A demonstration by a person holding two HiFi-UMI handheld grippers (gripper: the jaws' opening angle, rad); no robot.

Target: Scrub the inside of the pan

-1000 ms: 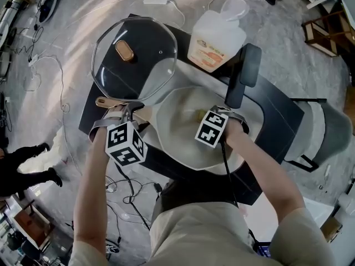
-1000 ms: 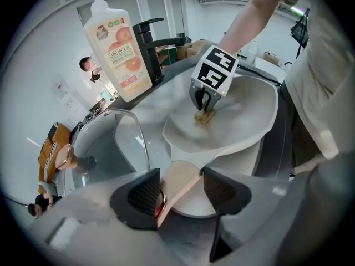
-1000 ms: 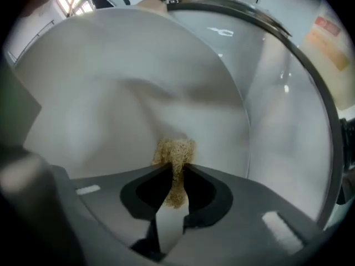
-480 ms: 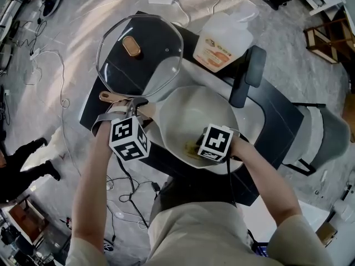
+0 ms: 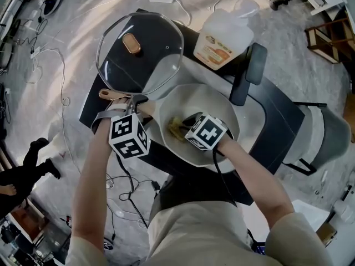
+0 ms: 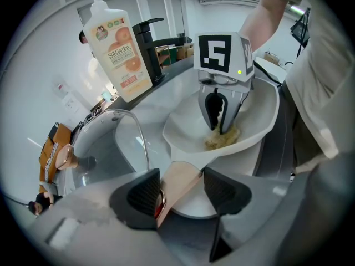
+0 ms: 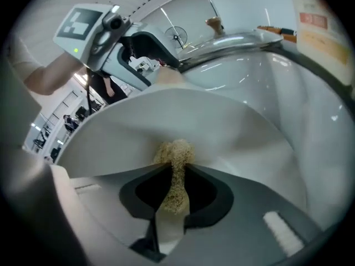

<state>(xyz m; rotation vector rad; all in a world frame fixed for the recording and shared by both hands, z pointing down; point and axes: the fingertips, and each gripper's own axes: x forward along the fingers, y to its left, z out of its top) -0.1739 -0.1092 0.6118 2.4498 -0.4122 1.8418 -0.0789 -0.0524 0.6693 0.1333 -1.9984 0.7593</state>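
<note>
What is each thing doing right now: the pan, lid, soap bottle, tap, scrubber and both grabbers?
pan: uncovered, held by its handle.
glass lid: off the pan, lying flat beside it.
soap bottle: standing upright.
tap: no water seen running.
scrubber: pressed against the pan's inside.
left gripper: shut on the pan handle.
right gripper: shut on the scrubber.

My left gripper (image 5: 133,103) clamps the pan handle (image 6: 178,182); my right gripper (image 5: 180,127) pinches the scrubber (image 7: 177,159), both forearms stretched forward.
</note>
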